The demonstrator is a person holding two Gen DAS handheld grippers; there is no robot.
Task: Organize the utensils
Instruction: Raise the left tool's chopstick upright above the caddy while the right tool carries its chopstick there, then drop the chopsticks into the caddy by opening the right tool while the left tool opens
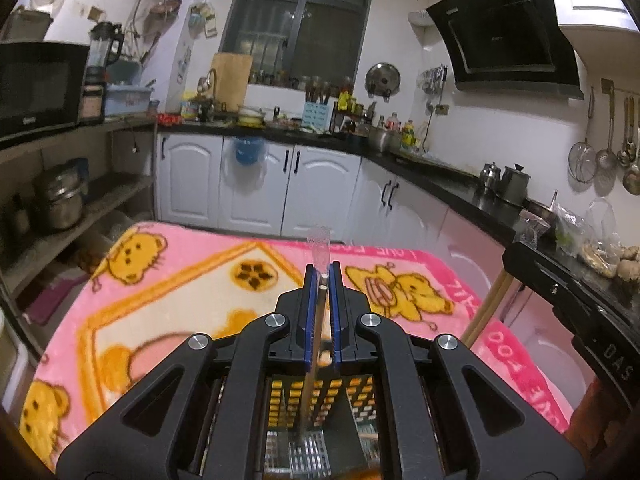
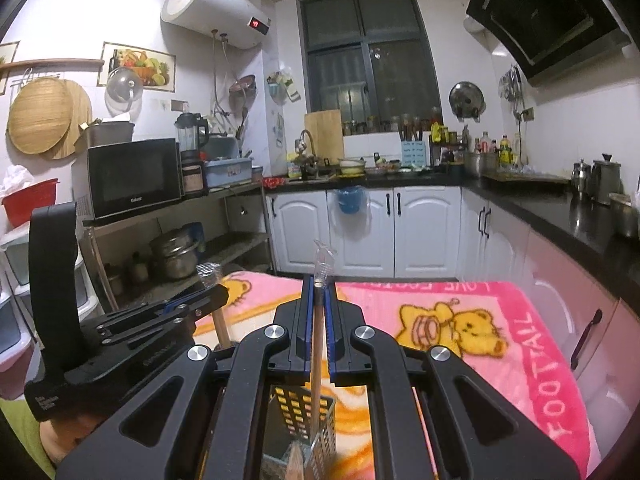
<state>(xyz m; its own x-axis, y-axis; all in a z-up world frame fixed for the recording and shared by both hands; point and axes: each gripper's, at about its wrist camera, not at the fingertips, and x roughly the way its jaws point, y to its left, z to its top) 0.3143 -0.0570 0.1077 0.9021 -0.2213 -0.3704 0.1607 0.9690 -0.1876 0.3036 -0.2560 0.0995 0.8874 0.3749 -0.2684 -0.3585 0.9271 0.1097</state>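
While jaws clamp, chopsticks (image 2: pixel 317 344) enter holder (image 2: pixel 320 420).

Fleecy cloth blanket (image 1: pixel 192 280); perforated shiny metal holder (image 2: pixel 304 412); wooden stick (image 2: pixel 317 360), tip probably clear plastic.

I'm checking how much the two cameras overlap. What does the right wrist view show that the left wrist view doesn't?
Only the right wrist view shows the white water heater, the round woven trays and the red basin. Only the left wrist view shows the ladles and strainers hanging on the wall. Both show a gripper shut on a wooden stick, left gripper and right gripper, over a perforated metal holder, plus the pink blanket, microwave and window.
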